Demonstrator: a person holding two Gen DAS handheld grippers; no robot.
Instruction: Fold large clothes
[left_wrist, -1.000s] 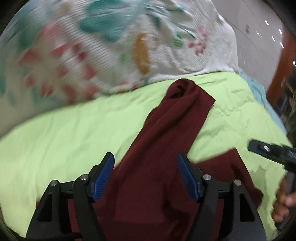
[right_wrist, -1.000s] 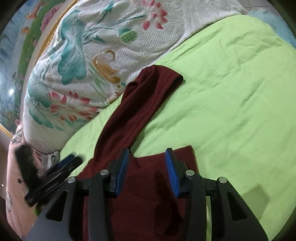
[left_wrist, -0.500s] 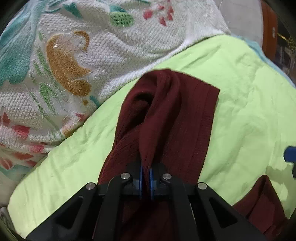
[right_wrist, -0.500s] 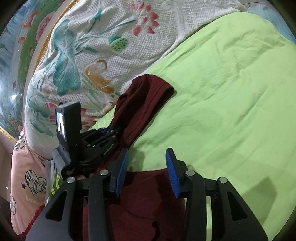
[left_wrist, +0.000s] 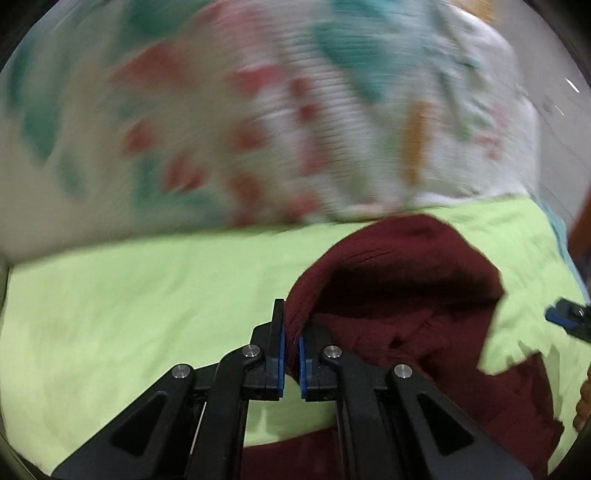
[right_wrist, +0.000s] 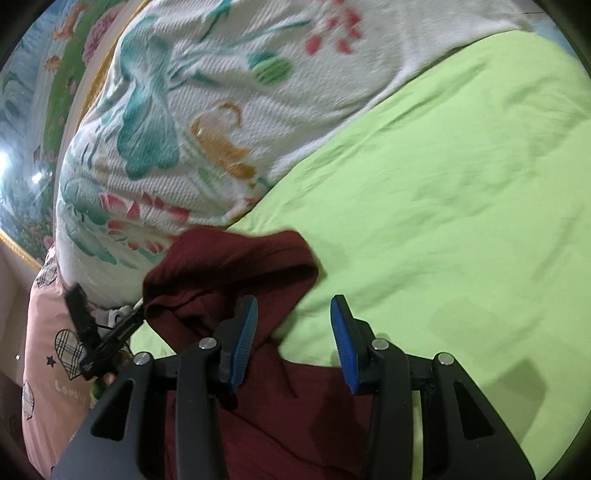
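- Left gripper (left_wrist: 291, 332) is clamped tight on a fold of the maroon garment (left_wrist: 406, 280), lifting the sleeve over the lime-green sheet (left_wrist: 147, 295).
- Garment lies bunched below the floral blanket (right_wrist: 221, 110).
- Right gripper (right_wrist: 293, 339) hovers half-spread, pads gripping nothing, above the garment's edge.

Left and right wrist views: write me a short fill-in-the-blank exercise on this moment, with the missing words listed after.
1. The left gripper is shut on a fold of the ____ garment.
2. The right gripper has its jaws ____.
3. The garment lies on a light ____ sheet.
4. Behind it lies a white ____-patterned blanket.

Missing words: maroon; open; green; flower
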